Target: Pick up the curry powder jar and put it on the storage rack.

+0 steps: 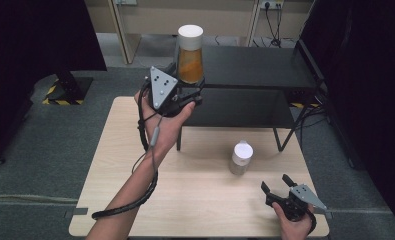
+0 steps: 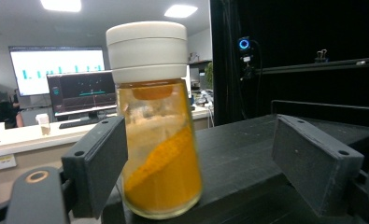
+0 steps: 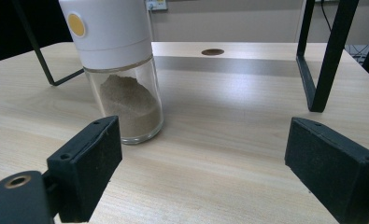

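Observation:
A glass jar with orange contents and a white lid (image 1: 190, 57) (image 2: 159, 140) stands upright at the near left corner of a black shelf (image 1: 255, 67) (image 2: 257, 154). My left gripper (image 1: 187, 92) (image 2: 205, 161) is open around its lower half. The left pad is close against the glass and the right pad stands well clear. A second jar with brown powder and a white cap (image 1: 241, 157) (image 3: 121, 79) stands on the wooden table (image 1: 195, 200) (image 3: 229, 121). My right gripper (image 1: 275, 182) (image 3: 205, 163) sits open near the table's front right, a short way from that jar.
The black shelf stands on thin metal legs (image 3: 320, 56) over the back half of the table. A small round hole (image 3: 213, 52) lies in the tabletop behind them. The left gripper's cable (image 1: 135, 200) loops along the forearm. Dark curtains flank both sides.

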The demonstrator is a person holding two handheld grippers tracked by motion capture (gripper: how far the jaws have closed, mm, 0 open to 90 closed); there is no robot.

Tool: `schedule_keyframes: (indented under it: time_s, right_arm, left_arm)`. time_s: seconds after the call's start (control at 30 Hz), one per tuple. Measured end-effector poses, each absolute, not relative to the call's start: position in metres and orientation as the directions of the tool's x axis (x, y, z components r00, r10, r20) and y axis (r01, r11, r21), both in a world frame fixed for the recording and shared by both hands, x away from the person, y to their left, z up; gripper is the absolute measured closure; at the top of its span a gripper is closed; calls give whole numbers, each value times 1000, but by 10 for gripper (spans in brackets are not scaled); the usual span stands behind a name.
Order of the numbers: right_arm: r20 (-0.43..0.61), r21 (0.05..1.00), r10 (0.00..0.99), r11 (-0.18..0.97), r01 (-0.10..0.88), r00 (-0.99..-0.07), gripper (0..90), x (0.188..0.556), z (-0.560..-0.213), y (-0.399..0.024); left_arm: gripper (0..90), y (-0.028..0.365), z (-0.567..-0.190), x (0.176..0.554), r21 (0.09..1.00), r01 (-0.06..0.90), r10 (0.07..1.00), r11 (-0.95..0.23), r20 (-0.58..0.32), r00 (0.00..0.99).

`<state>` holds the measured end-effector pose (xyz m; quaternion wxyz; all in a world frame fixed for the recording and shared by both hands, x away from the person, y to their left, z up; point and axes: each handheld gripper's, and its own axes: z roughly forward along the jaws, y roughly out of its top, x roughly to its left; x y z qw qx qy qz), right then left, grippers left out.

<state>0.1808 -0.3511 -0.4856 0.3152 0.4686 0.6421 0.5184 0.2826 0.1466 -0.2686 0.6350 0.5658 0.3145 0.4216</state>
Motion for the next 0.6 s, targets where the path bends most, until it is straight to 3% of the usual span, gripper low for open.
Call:
schedule_keyframes:
  time_s: [0.6]
  right_arm:
    - [76,961,929,29,274,-362,112,181,-485,-350]
  left_arm:
    - [180,149,-313,258,981,-192,868,-15,108,485]
